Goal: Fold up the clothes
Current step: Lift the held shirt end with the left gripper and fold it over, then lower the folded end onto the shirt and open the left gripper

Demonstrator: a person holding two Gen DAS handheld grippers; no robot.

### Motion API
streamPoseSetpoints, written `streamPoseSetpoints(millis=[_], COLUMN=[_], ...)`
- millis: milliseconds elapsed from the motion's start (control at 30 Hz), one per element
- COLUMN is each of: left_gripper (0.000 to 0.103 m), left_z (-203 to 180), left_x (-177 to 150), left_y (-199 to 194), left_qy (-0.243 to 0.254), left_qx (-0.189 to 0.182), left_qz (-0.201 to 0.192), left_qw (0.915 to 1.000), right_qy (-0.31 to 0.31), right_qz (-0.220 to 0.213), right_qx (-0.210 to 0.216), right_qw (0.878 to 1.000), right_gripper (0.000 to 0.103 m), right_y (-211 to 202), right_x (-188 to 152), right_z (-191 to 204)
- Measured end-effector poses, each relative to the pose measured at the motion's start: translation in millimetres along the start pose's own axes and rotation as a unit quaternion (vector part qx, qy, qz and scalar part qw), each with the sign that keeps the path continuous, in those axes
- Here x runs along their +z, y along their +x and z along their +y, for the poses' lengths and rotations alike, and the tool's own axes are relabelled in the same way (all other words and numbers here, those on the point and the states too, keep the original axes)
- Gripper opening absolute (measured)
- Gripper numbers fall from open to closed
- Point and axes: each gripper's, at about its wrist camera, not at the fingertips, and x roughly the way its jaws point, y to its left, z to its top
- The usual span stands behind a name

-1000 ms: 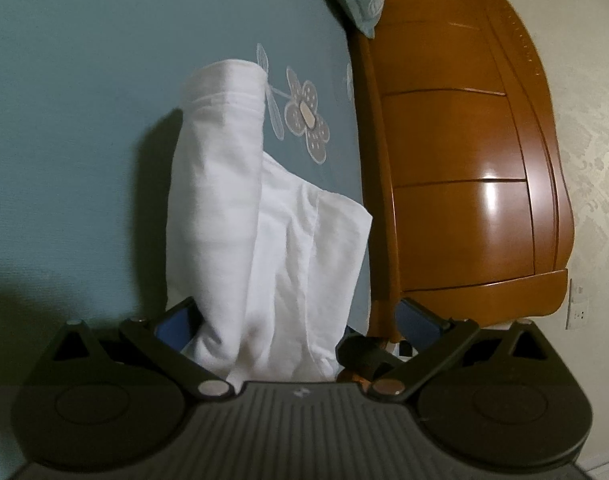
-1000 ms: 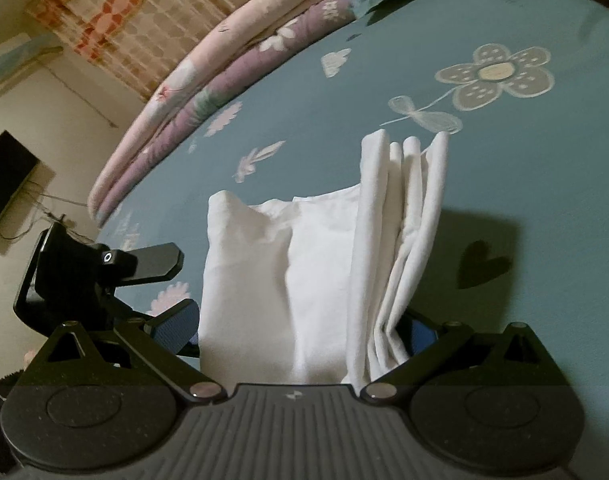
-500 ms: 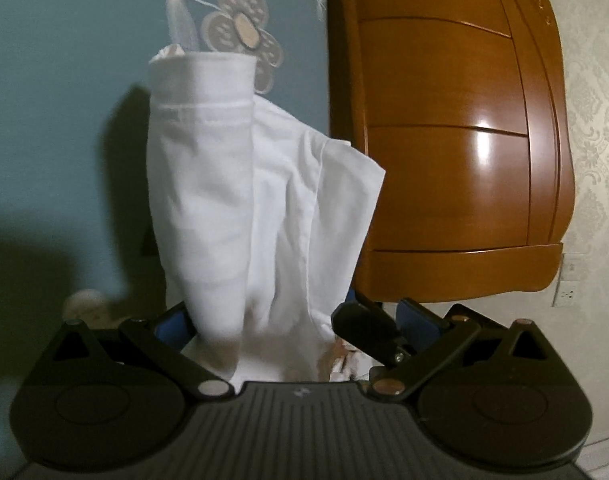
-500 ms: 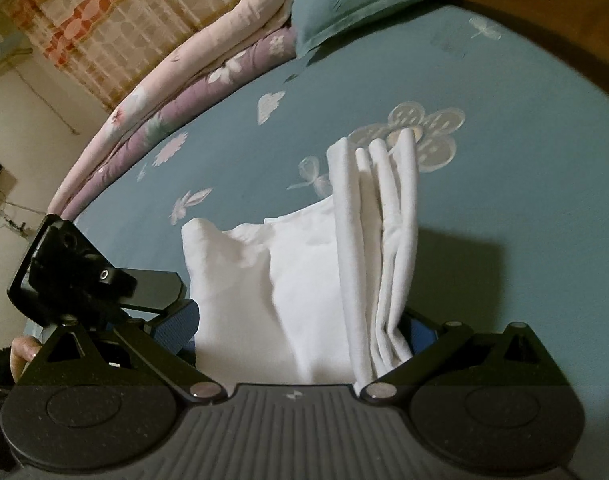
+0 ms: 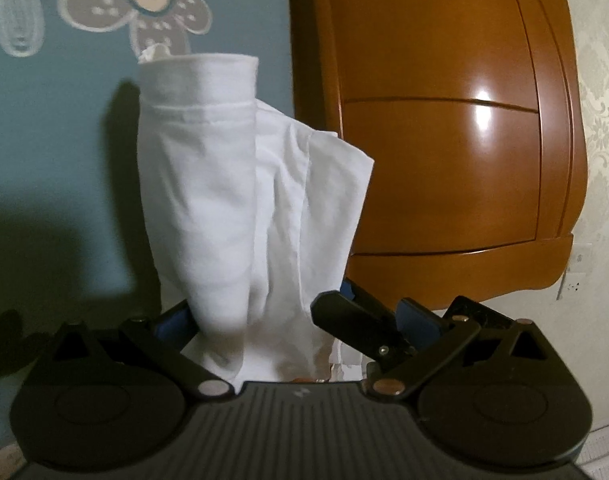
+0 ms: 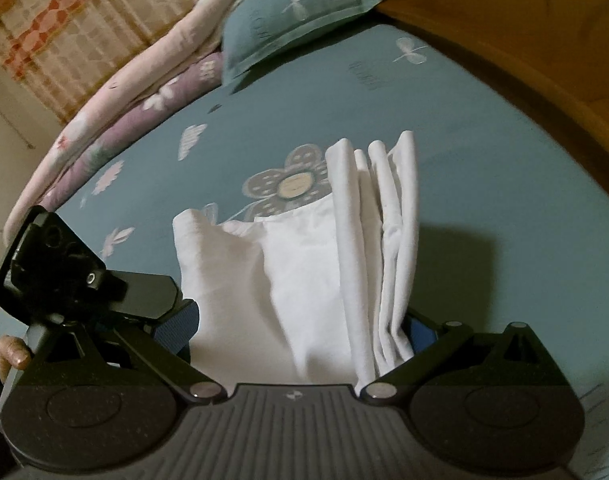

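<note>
A white folded garment hangs between my two grippers above the teal flowered bedsheet. My left gripper is shut on the garment's near edge; the cloth bunches between its blue pads. In the right wrist view the same garment shows as several stacked folds, and my right gripper is shut on it. The left gripper's black body shows at the left of that view, close beside the cloth.
A glossy wooden headboard stands right of the sheet. A teal pillow and a rolled pink and purple quilt lie at the bed's far side. A checked curtain hangs behind. A wall socket is low right.
Both grippers have carried the garment across the bed toward the flower print and headboard. The flower has come closer in both views. The grip on the cloth has not changed.
</note>
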Motion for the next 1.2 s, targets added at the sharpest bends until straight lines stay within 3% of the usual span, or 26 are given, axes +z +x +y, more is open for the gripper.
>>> streamPoseSetpoints(millis=[167,467,667,933,1033,1100,1200], left_gripper=[0.102,0.102,0.102,0.102,0.102,0.102,0.102], left_z=[5.0,9.3,9.7,-28.5,-41.2,-46.7,-42.0], left_x=[5.9,3.7,0.3,19.1,14.6,6.1,-11.1], left_y=[22.2,26.6,19.8,29.4,18.8,6.8,-12.5], left_qy=[-0.008,0.019,0.034,0.074,0.127,0.189,0.258], left_qx=[-0.009,0.026,0.048,0.087,0.136,0.192,0.273], left_qz=[0.001,0.006,0.011,0.018,0.012,-0.003,-0.018], left_qw=[0.9999,0.9994,0.9982,0.9933,0.9825,0.9630,0.9267], right_qy=[-0.012,0.019,0.004,-0.021,-0.025,-0.024,-0.025], right_qz=[0.000,-0.024,-0.022,-0.019,-0.029,-0.047,-0.078], right_qx=[-0.023,-0.017,-0.030,-0.054,-0.070,-0.080,-0.084], right_qw=[1.000,0.999,0.999,0.998,0.997,0.995,0.993], right_gripper=[0.103,0.103,0.103,0.103,0.103,0.103,0.103], right_y=[-1.6,13.4,10.6,5.5,-4.5,-17.5,-38.4], right_x=[10.1,2.3,1.3,0.6,1.7,2.7,0.5], right_z=[-18.5,-59.6,-62.2,-58.5,-62.3,-65.9,-67.4])
